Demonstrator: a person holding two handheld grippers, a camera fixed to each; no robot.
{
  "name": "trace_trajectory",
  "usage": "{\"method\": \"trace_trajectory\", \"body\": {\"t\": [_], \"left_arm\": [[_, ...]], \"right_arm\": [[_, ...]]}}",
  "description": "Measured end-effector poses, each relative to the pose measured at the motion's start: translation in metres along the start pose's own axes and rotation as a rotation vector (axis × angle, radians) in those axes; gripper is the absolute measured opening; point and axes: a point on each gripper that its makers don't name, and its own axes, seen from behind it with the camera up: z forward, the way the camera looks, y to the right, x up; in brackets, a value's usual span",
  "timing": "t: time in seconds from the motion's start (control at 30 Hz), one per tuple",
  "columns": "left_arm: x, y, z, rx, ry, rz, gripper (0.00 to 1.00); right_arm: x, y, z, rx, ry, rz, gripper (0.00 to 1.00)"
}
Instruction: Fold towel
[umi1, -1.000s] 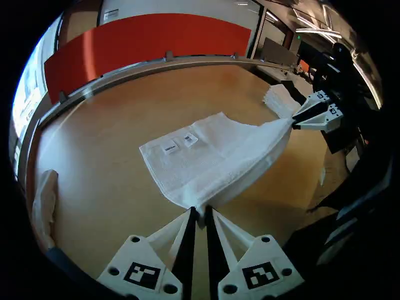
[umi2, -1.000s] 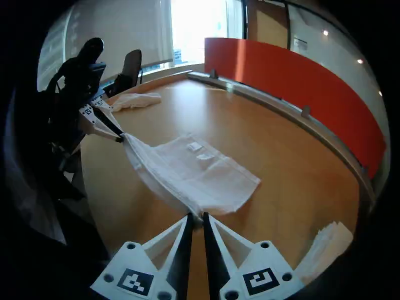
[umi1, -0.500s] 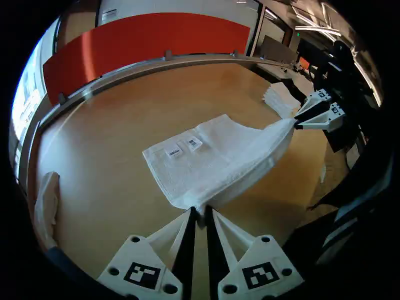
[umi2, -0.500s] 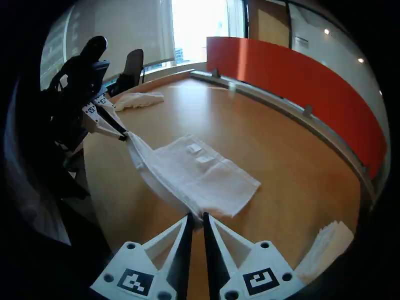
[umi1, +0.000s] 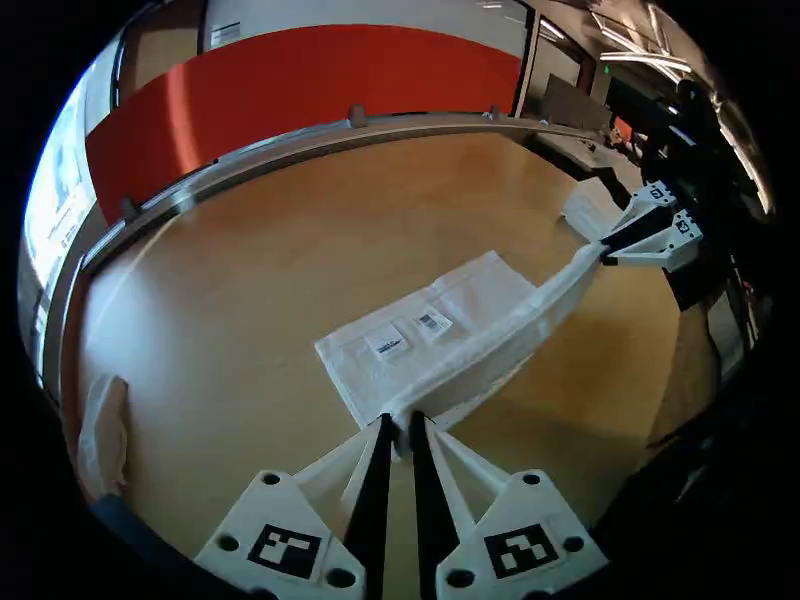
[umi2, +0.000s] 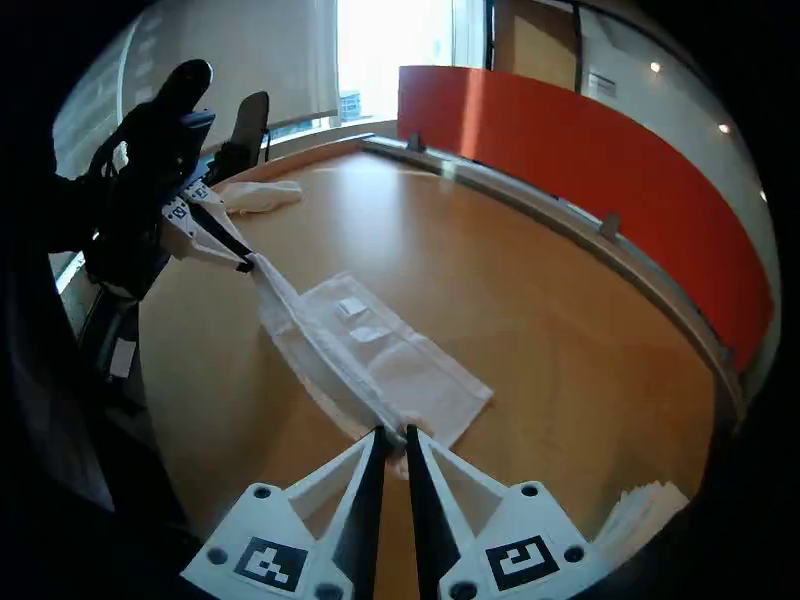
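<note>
- The towel lies on the wooden surface just ahead of both hand-held grippers, with its near edge raised in a taut band between them.
- Compared with a second ago, that band sits farther over the flat part, which now looks narrower.
- Two small tags lie on top, their print too small to read.
- The left hand-held gripper is closed on one corner.
- The right hand-held gripper clamps the other corner, and both point low across the surface.
</note>
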Motion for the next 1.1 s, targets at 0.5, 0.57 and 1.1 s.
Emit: {"method": "trace_trajectory", "body": {"t": [0.5, 0.57, 1.1], "left_arm": [[0.006, -0.022, 0.039, 0.010, -0.037, 0.044, 0.14], [0.002, -0.023, 0.045, 0.011, -0.049, 0.047, 0.15], [-0.016, -0.037, 0.090, 0.064, -0.088, 0.058, 0.33]], "right_arm": [[-0.010, 0.022, 0.031, 0.001, -0.037, 0.027, 0.15], [-0.014, 0.024, 0.035, 0.006, -0.045, 0.031, 0.15], [-0.039, 0.036, 0.073, -0.020, -0.062, 0.085, 0.22]]}}
